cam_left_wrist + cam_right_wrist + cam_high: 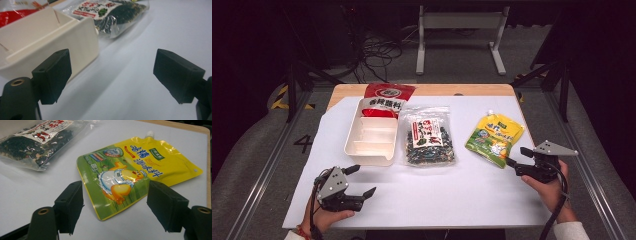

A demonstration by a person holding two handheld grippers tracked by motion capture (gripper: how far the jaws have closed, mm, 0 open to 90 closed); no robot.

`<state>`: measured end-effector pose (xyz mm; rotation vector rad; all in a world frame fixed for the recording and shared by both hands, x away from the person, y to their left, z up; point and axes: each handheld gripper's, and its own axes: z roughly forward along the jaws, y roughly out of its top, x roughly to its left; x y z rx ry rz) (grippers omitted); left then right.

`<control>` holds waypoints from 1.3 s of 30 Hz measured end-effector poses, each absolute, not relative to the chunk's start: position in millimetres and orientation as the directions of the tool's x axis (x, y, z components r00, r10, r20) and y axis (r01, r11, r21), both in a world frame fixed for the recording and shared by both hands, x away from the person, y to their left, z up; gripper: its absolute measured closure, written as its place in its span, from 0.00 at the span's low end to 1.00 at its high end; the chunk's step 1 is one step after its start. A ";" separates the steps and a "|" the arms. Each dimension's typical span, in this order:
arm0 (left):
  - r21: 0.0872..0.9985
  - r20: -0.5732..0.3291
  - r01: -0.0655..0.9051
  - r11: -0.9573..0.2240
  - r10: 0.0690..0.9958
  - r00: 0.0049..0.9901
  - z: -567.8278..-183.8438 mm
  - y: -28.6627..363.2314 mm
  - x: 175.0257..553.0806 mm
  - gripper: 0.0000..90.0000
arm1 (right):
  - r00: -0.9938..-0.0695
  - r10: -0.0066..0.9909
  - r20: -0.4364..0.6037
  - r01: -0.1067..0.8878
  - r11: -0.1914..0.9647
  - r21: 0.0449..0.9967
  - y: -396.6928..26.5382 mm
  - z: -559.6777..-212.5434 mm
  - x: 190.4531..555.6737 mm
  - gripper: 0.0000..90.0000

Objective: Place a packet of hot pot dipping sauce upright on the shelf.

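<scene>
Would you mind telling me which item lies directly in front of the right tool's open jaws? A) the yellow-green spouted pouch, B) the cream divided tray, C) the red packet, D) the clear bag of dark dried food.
A: in the right gripper view the yellow-green spouted pouch lies flat on the white sheet just beyond the right tool, whose jaws stand apart and hold nothing; the high view shows the same pairing.

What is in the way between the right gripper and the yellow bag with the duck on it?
Nothing visible. The right gripper is open, its jaws just short of the yellow pouch, which lies flat on the white sheet. The seaweed bag lies off to the side, apart from the pouch.
</scene>
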<state>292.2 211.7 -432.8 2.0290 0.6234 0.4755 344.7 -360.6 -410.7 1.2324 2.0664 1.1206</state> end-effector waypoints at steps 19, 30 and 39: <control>0.840 0.077 0.257 -0.478 0.574 0.815 -447.5 207.7 286.6 0.17 | -0.476 0.880 0.014 0.485 0.249 0.838 -359.7 -411.0 355.7 0.32; 0.827 0.073 0.266 -0.495 0.564 0.822 -451.3 208.6 284.8 0.17 | -0.521 0.854 0.013 0.464 0.270 0.844 -339.9 -405.7 362.1 0.32; 0.831 0.064 0.265 -0.490 0.556 0.829 -451.3 209.4 283.4 0.17 | -0.574 0.818 0.020 0.439 0.288 0.851 -309.2 -399.6 372.9 0.32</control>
